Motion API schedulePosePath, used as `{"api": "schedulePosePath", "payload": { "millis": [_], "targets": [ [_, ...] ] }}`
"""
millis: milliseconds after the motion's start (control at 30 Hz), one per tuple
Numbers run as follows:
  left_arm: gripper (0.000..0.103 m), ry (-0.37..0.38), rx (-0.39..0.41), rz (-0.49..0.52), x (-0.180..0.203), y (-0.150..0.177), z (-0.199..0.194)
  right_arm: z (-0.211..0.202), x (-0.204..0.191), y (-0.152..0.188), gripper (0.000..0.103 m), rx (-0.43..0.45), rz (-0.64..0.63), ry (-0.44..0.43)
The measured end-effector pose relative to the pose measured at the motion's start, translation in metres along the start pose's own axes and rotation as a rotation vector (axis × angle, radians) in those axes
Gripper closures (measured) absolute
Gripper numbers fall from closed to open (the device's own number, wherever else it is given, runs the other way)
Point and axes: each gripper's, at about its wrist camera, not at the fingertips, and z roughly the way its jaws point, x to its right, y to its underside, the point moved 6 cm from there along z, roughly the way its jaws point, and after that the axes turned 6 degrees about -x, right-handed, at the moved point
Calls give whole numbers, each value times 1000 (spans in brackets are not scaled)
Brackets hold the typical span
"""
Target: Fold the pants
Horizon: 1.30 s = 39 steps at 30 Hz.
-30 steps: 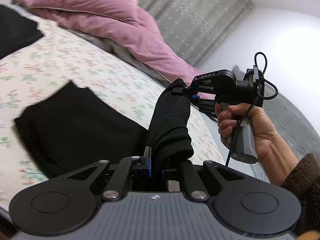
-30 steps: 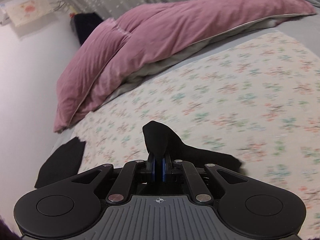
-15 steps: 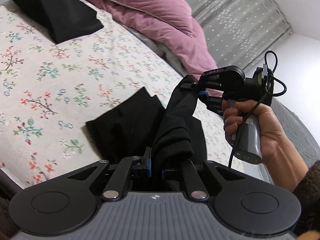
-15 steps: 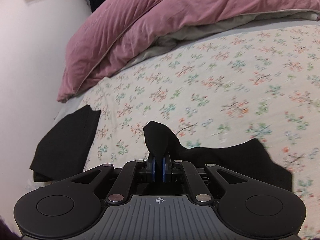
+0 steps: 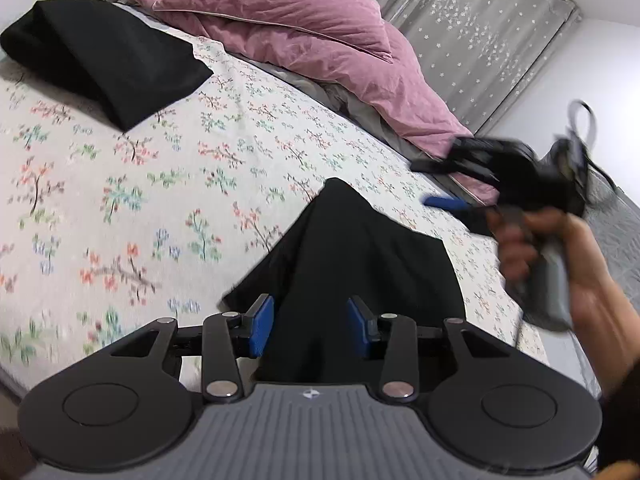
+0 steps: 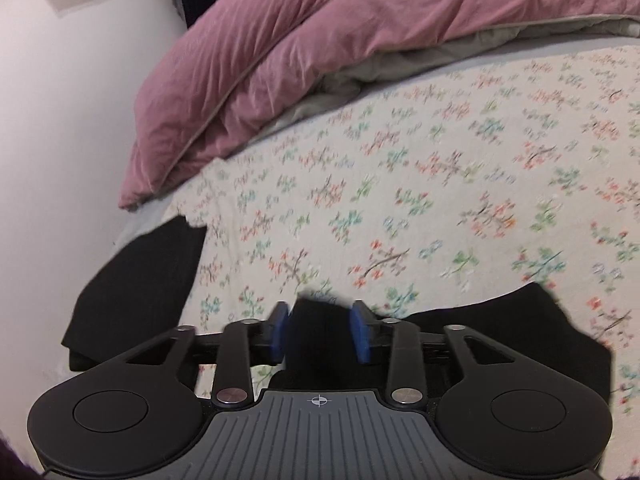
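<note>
Letting go is what marks this moment: both pairs of tongs have just been opening, and the black pants (image 5: 352,264) that were pinched and hanging between them half a second ago now lie on the flowered bedsheet (image 5: 132,208).

In the left wrist view, the left tongs (image 5: 310,326) fill the bottom centre, their blue pads spread roughly half apart. Black cloth lies between the pads, but neither presses on it, so nothing is held. The pants spread as a dark folded shape from the bottom centre up toward the middle of the frame.

The right tongs (image 6: 319,331) sit at the bottom centre of the right wrist view, also about half open. A bump of the black cloth stands between their pads without being squeezed. In the left wrist view the same tool appears blurred at the right edge, in the person's hand (image 5: 560,256).

A second black garment (image 5: 100,60), already folded, lies in the upper left of the left view, well apart from the pants, and a pink duvet (image 6: 340,52) is heaped across the top of both views.

This release suggests a fold has just been laid down. Whether another fold or some smoothing is needed cannot be judged, since the tool bodies hide the near part of the pants.
</note>
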Motion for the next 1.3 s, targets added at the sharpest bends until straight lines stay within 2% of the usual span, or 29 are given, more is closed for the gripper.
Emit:
{"api": "schedulePosePath", "payload": {
  "millis": [133,267,400,533,567,600,767,867,967,1000,1067,1133,1167,1300],
  "targets": [
    [40,-47,-33,91,4,-19,19,-25,24,6,50,24,-15,8],
    [40,-122,-80,200,7,-34,49,-45,54,29,36,36,-81,78],
    [42,-87,-155,226,10,-43,74,-64,88,62,34,24,-145,166],
    [62,-95,-176,257,14,-44,92,-82,119,94,28,32,-149,212],
    [66,-99,-167,262,15,-42,95,-86,126,100,27,36,-140,212],
    [77,-102,-155,273,17,-41,95,-88,132,108,27,34,-128,208],
    [78,-154,-9,367,38,-46,78,-84,147,137,27,-1,-76,168],
    [76,-191,-5,370,33,-52,81,-79,147,144,27,-14,-52,129],
    [74,-190,-51,280,10,-57,95,-76,145,143,27,-16,-50,97],
    [71,-154,-55,249,5,-58,97,-75,145,142,26,-16,-50,89],
    [59,-53,-65,201,-1,-64,96,-74,146,139,26,-13,-39,67],
    [30,65,-97,147,-8,-71,98,-72,149,137,26,-12,-21,34],
    [28,92,-112,118,-13,-73,102,-70,151,135,26,-7,-9,16],
    [27,97,-201,82,-20,-70,125,-62,159,127,26,12,50,-35]
  ]
}}
